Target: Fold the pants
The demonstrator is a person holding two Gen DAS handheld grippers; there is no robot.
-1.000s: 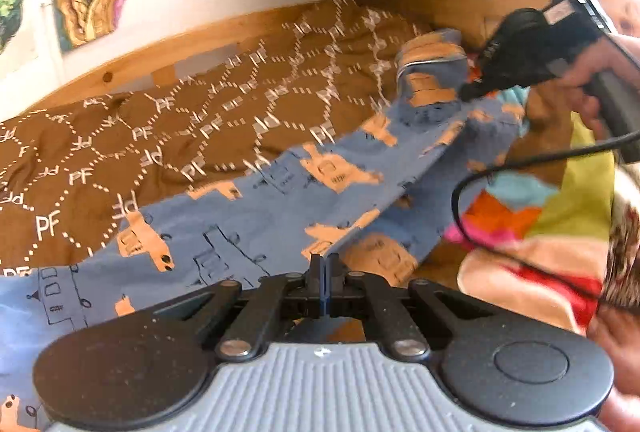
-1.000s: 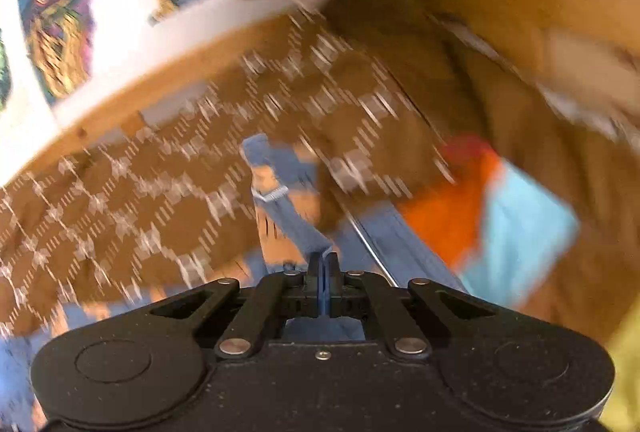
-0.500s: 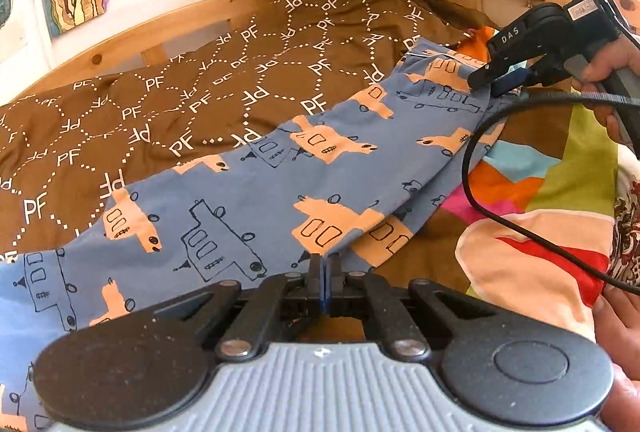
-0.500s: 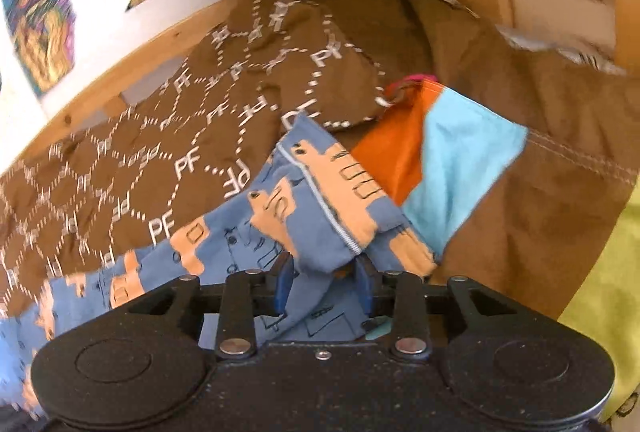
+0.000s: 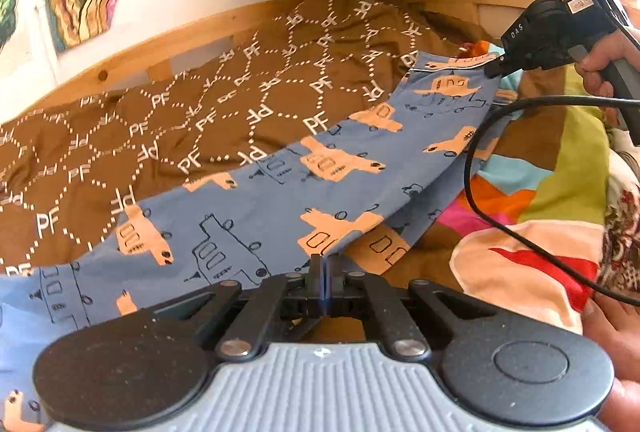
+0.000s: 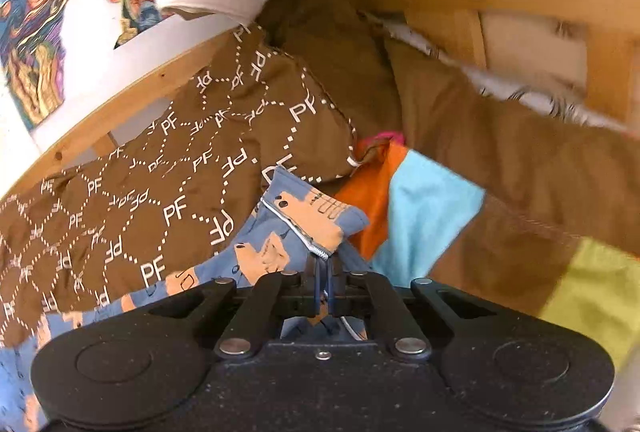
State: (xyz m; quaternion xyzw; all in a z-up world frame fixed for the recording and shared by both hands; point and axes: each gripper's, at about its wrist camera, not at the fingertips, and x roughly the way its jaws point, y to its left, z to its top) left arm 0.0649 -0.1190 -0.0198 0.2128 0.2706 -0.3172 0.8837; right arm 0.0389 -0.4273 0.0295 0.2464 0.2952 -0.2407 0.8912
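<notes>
Left wrist view: both grippers' fingers [image 5: 325, 274] clamped on blue pants [image 5: 256, 216], black cable [image 5: 480, 136] across patchwork quilt [image 5: 576, 168].

Soft matt cloth pants [image 5: 280, 200]; seemingly quilted blanket [image 5: 160, 120]; wooden frame [image 5: 168, 40].

1. The left claw [image 5: 322, 272] points forward and downward, its jaws pressed together on the edge of the pants [image 5: 280, 200].
2. The right claw [image 6: 323, 272] also points downward, jaws closed on the pants' hem.
3. In the left wrist view, the right claw [image 5: 494, 70] sits at upper right, held by the right hand [image 5: 608, 60] wrapped around its handle.
4. Part of a hand [image 5: 612, 324] shows at the lower right edge there.
</notes>
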